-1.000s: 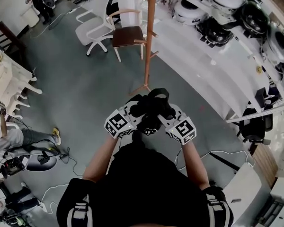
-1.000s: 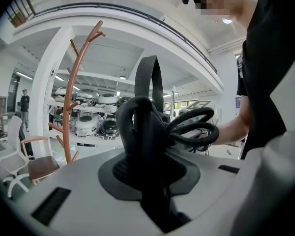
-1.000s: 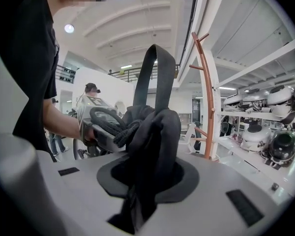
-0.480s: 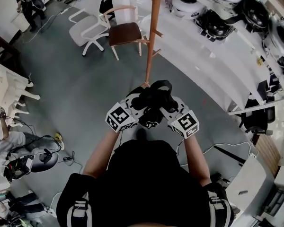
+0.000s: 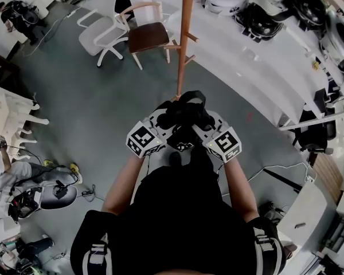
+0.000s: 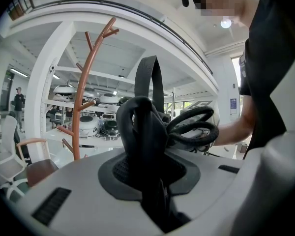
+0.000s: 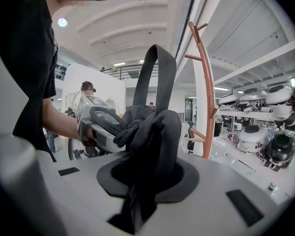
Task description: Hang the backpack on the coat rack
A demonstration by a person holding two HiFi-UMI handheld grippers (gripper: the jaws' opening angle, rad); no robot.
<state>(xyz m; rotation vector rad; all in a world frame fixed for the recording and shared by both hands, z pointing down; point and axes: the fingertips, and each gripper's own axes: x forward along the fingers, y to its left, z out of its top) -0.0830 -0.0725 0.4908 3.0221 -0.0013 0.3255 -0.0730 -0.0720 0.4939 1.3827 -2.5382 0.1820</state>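
Note:
A black backpack (image 5: 183, 118) hangs between my two grippers, its bunched top cloth and straps gripped from both sides. My left gripper (image 5: 164, 122) is shut on the bunched black cloth (image 6: 143, 132), and the carry loop (image 6: 150, 80) stands up above it. My right gripper (image 5: 204, 125) is shut on the same top cloth (image 7: 156, 141), below the loop (image 7: 157, 77). The orange-brown wooden coat rack (image 5: 185, 39) rises just ahead of both grippers, its pegs bare (image 6: 83, 92) (image 7: 205, 97). The pack's body hangs hidden against the person's dark clothes.
A wooden chair with a brown seat (image 5: 149, 36) and a white office chair (image 5: 100, 30) stand left of the rack. White shelves with round black-and-white devices (image 5: 264, 16) run along the right. Cables (image 5: 83, 191) and a seated person (image 5: 23, 173) are at lower left.
Both grippers have carried the backpack forward to the coat rack, whose base is now hidden right behind the pack. The grips look unchanged.

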